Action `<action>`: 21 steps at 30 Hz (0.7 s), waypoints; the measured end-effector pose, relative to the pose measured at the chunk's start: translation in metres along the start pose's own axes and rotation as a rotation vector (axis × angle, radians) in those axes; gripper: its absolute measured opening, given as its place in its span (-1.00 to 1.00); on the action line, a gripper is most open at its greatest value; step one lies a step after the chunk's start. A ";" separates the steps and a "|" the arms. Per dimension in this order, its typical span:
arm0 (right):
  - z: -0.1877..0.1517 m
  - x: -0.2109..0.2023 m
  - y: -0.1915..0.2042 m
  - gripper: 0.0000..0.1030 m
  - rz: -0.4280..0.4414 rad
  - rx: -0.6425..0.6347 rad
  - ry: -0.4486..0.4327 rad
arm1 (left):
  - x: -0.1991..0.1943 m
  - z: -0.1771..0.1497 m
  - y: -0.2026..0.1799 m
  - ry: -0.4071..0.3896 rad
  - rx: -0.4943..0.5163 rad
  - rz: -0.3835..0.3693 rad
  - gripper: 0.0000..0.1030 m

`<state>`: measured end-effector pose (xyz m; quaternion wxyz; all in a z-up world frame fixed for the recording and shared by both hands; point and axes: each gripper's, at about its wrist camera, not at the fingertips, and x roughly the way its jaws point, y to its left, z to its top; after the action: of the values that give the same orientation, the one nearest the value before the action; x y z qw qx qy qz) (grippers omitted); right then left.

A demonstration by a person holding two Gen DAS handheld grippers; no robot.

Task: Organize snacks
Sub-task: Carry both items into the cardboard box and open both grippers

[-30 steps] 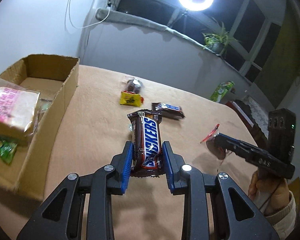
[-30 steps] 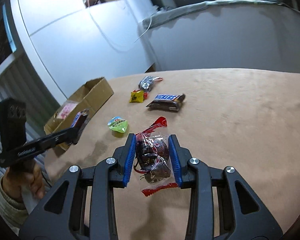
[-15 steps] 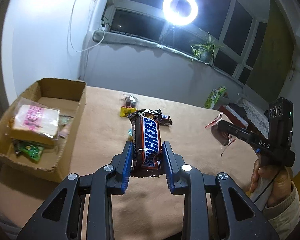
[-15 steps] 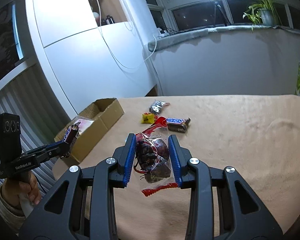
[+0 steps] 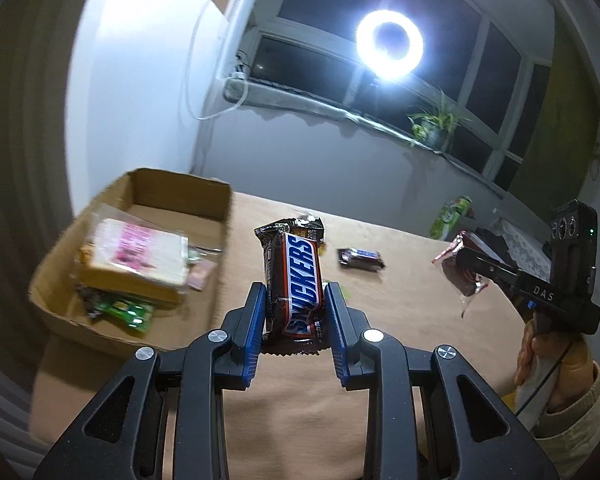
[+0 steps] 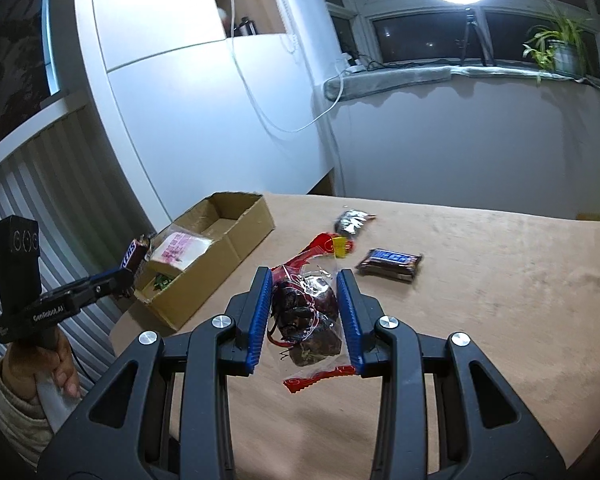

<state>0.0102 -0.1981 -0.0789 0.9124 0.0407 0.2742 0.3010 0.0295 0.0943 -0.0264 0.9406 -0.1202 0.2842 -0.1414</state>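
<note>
Both claws hold a snack up off the table (image 5: pixel 400 280). One claw, the left claw (image 5: pixel 294 312), is clamped on a Snickers bar (image 5: pixel 294 280). Its blue pads (image 5: pixel 256 320) press on the two long sides of the bar. The bar sticks out ahead of the claw, and the name on it can be read.

Over on the right, the right claw (image 6: pixel 304 312) is clamped on a clear bag (image 6: pixel 308 312) with red edges. Dark brown lumps show inside the bag. Its blue pads (image 6: pixel 350 316) squeeze the bag from both sides.

To the left sits an open box (image 5: pixel 156 184) on the table. Inside it lies a big wrapped block with pink print (image 5: pixel 134 256). A green pack (image 5: pixel 126 310) lies under it at the near end of the box.

More snacks lie on the table, far from the claws. A second bar (image 6: pixel 390 264) in a dark wrapper lies flat. Near it is a small yellow pack (image 6: pixel 340 246), and a silver pack (image 6: pixel 350 220) lies just past that.

From the left claw's view, a hand (image 5: pixel 548 376) in a pale sleeve holds the right claw's grip. A bright ring light (image 5: pixel 390 46) shines by the window, with a plant (image 5: pixel 434 124) on the sill.
</note>
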 end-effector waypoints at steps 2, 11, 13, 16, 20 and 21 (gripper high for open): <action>0.002 0.008 0.008 -0.32 0.010 -0.012 0.009 | -0.002 0.001 0.010 -0.005 -0.006 0.017 -0.46; 0.022 0.055 0.049 -0.32 0.085 -0.082 0.044 | -0.006 0.001 0.055 -0.008 -0.054 0.084 -0.46; 0.027 0.067 0.059 -0.32 0.107 -0.097 0.047 | -0.006 0.001 0.063 -0.008 -0.059 0.100 -0.46; 0.035 0.089 0.079 -0.32 0.143 -0.130 0.055 | -0.007 0.000 0.072 -0.006 -0.056 0.120 -0.46; 0.048 0.120 0.099 -0.32 0.178 -0.173 0.064 | -0.004 0.001 0.084 0.002 -0.040 0.146 -0.46; 0.052 0.128 0.103 -0.32 0.184 -0.180 0.065 | -0.003 0.001 0.086 0.005 -0.041 0.147 -0.46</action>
<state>0.0686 -0.0366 -0.0716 0.8714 -0.0263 0.2707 0.4082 0.0447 0.1758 -0.0503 0.9451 -0.1177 0.2973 -0.0666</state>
